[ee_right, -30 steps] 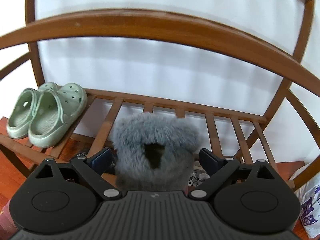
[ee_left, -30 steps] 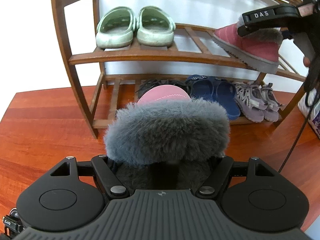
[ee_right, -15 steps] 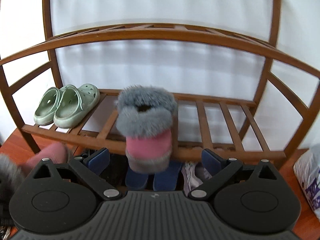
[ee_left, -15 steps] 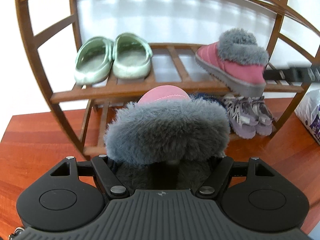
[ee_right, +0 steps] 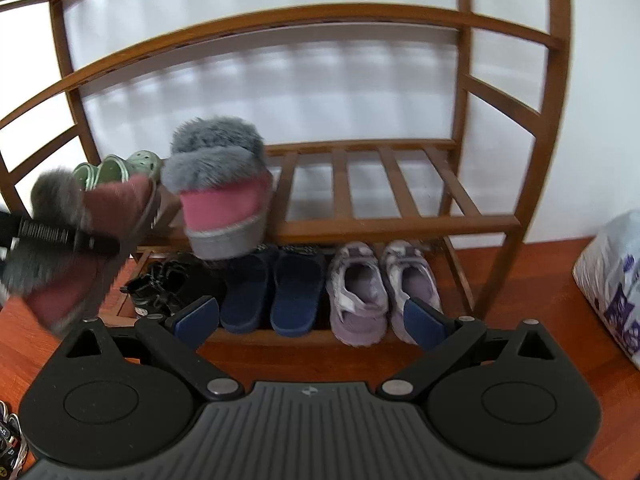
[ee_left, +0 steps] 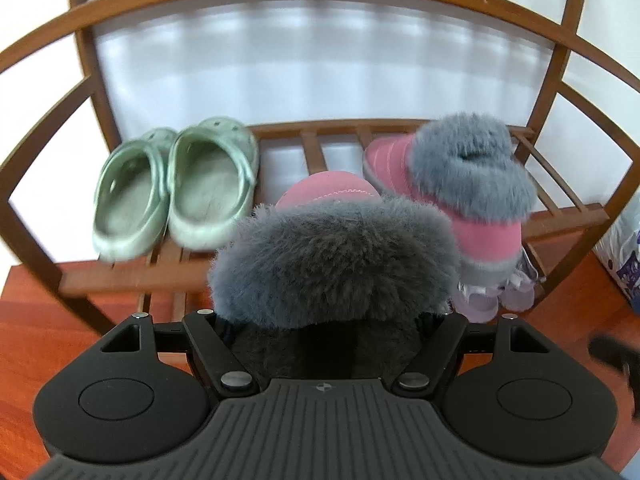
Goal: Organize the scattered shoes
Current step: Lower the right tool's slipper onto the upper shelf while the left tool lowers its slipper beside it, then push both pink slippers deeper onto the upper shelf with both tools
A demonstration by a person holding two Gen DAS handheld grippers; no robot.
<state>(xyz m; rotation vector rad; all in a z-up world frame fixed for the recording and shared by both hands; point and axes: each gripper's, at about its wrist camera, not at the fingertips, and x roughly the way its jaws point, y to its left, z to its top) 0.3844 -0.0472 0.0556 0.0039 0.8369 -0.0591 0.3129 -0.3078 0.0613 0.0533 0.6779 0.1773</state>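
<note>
A pink boot slipper with a grey fur cuff [ee_left: 332,264] fills the middle of the left wrist view, and my left gripper [ee_left: 332,320] is shut on it; the fur hides the fingertips. It hangs just in front of the wooden rack's middle shelf [ee_left: 560,216]. Its twin, the second pink fur boot [ee_left: 468,188], stands on that shelf to the right, heel toward me. In the right wrist view my right gripper [ee_right: 310,320] is open and holds nothing, well back from the shelved boot [ee_right: 224,200]. The held boot [ee_right: 80,232] shows blurred at the left.
Pale green clogs [ee_left: 172,188] sit at the shelf's left end. The bottom shelf holds black shoes [ee_right: 172,284], navy slippers [ee_right: 276,288] and lilac sneakers [ee_right: 380,284]. A plastic bag [ee_right: 612,280] lies on the red wood floor at the right. The middle shelf's right half [ee_right: 400,224] has bare slats.
My right gripper let go of the second boot on the middle shelf and drew back and down. My left gripper rose with its boot toward the same shelf.
</note>
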